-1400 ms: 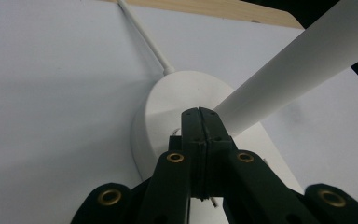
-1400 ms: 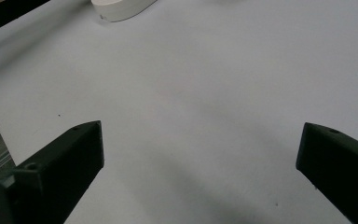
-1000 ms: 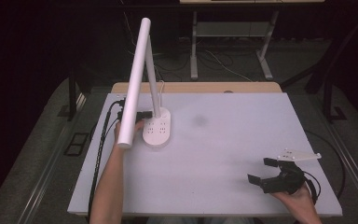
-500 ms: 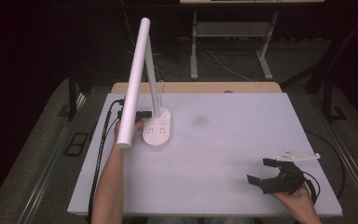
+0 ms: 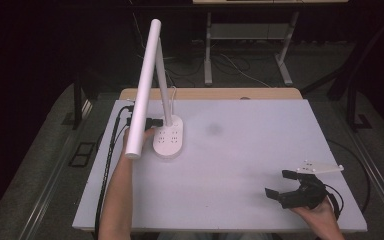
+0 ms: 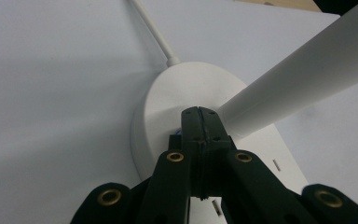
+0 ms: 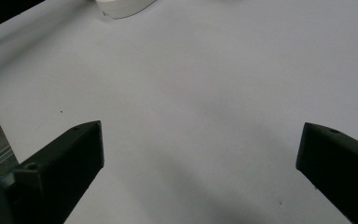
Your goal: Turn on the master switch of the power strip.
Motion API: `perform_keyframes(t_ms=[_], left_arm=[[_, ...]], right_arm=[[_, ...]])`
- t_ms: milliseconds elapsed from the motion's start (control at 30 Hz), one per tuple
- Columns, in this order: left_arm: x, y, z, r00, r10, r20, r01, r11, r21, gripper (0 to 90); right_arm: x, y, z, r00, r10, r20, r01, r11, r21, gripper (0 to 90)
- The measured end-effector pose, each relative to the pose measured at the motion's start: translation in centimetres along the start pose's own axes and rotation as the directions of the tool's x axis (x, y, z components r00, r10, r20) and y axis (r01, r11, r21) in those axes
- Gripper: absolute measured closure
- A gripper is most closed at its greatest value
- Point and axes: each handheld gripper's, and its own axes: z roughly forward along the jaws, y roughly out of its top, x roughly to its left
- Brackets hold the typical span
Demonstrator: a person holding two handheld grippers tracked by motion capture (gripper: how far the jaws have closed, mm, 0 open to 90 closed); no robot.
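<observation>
A white desk lamp stands at the left of the white table (image 5: 240, 150). Its oval base (image 5: 169, 137) carries sockets, and its long tube head (image 5: 144, 90) slants over the person's left hand. My left gripper (image 5: 152, 122) is at the base's left side, partly hidden by the head. In the left gripper view its jaws are pressed together, the left gripper (image 6: 199, 112) tips touching the base (image 6: 168, 98) beside a white tube (image 6: 303, 79). My right gripper (image 5: 278, 183) rests at the table's front right, open; nothing lies in the right gripper (image 7: 200, 135).
Black cables (image 5: 112, 150) run along the table's left edge. A thin white cord (image 6: 154, 32) leaves the lamp base. A wooden tabletop (image 5: 210, 93) adjoins the far edge, with desk legs behind. The lamp base's rim (image 7: 121, 7) shows at the top of the right gripper view.
</observation>
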Motion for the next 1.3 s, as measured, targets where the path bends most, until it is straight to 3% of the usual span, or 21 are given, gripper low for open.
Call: perform_keyframes(t_ms=[267,400,533,633,833,967,1033,1133,1300], left_arm=[[-0.5,-0.1,0.0,0.9990,0.022,-0.040,-0.022,0.9997,0.002,90.0],[-0.5,-0.3,0.0,0.9993,0.013,-0.034,-0.014,0.9999,-0.010,90.0],[-0.6,-0.4,0.1,0.9982,0.030,-0.052,-0.031,0.9995,-0.010,90.0],[-0.3,-0.6,0.0,0.9997,0.000,-0.026,-0.001,0.9994,-0.034,90.0],[-0.7,-0.6,0.0,0.9985,0.014,-0.054,-0.016,0.9994,-0.032,90.0],[-0.3,-0.8,0.0,0.9996,-0.010,-0.026,0.009,0.9989,-0.047,90.0],[-0.3,-0.9,0.0,0.9990,-0.042,-0.015,0.041,0.9972,-0.064,90.0],[-1.0,-0.7,0.0,0.9987,-0.001,-0.051,-0.003,0.9976,-0.069,90.0],[-1.1,-0.6,-0.1,0.9968,0.005,-0.080,-0.010,0.9975,-0.070,90.0]], right_arm=[[0.0,0.0,-0.1,1.0000,0.006,0.002,-0.006,1.000,-0.007,0.2],[0.1,-0.1,-0.2,1.0000,0.007,0.004,-0.006,1.000,-0.007,0.2],[0.1,-0.1,-0.1,1.0000,0.002,0.005,-0.002,1.000,-0.008,0.2],[0.1,-0.1,-0.1,1.0000,0.001,0.005,-0.001,1.000,-0.010,0.2],[0.1,-0.1,0.1,1.0000,0.002,0.005,-0.002,1.000,-0.004,0.2],[0.1,0.0,0.1,1.0000,0.001,0.007,-0.001,1.000,-0.004,0.2],[0.1,0.0,0.1,1.0000,0.004,0.006,-0.004,1.000,-0.007,0.1],[0.0,0.0,0.1,0.9999,0.014,0.008,-0.014,1.000,-0.007,0.2],[0.0,0.0,0.1,1.0000,0.005,0.008,-0.005,1.000,-0.008,0.1]])
